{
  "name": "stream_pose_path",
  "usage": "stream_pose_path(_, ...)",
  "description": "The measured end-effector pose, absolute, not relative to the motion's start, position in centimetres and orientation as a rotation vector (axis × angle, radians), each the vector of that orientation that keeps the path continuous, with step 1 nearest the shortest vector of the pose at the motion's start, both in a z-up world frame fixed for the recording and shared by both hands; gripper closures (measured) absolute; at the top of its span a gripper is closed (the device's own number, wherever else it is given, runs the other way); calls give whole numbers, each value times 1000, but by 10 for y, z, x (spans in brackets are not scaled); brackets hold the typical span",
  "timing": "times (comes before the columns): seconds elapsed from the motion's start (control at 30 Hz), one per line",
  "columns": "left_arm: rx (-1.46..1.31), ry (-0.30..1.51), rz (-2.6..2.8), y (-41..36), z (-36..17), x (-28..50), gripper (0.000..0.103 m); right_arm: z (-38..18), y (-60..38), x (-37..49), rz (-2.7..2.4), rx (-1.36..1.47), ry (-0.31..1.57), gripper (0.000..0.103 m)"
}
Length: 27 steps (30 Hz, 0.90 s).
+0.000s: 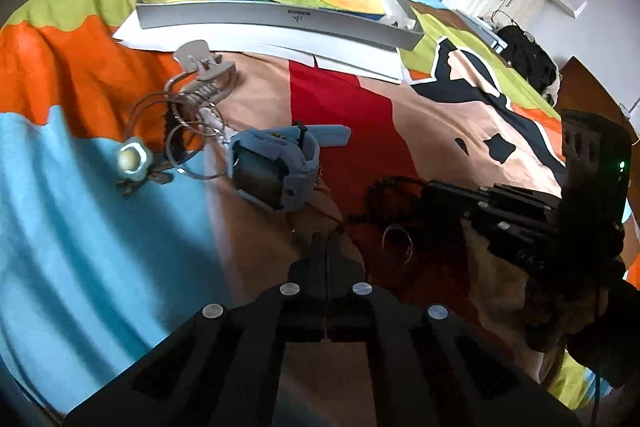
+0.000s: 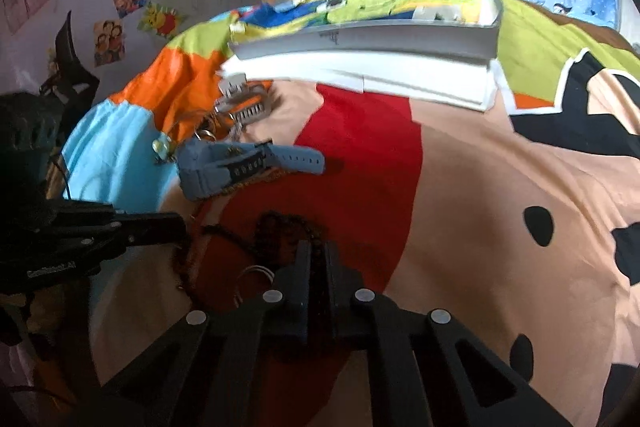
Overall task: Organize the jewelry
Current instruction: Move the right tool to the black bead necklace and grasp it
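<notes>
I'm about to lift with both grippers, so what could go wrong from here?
1. Both grippers, left and right, are shut at the dark bead chain; pulling apart could strain or snap it.
2. The small silver ring lies against the chain and may get dragged along.
3. The blue watch lies close by, beside tangled silver hoops; a trailing chain could snag them.

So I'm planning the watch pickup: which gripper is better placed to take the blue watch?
Left, probably. The left gripper sits just below the blue watch; the right gripper is over the dark bead necklace.
</notes>
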<state>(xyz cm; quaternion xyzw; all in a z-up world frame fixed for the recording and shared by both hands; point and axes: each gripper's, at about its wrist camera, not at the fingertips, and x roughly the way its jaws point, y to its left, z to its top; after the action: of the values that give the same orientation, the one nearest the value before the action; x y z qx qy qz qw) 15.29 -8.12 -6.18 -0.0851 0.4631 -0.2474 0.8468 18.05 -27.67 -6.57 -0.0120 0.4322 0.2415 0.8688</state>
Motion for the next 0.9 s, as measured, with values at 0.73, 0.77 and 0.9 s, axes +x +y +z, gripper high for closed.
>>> stream_pose_path(0.73,-241,1027,-500,-103,-71,174,54,-57,-287,171,458,30,877,97)
stream_pose_path(0.77,-244,1035,-497,-105,-72,176,54,-58,-289,172,455,36,878,97)
stream_pose_path(0.9,-230,1056,-481,-112,-74,184,54,-63,-297,172,445,50,889,97)
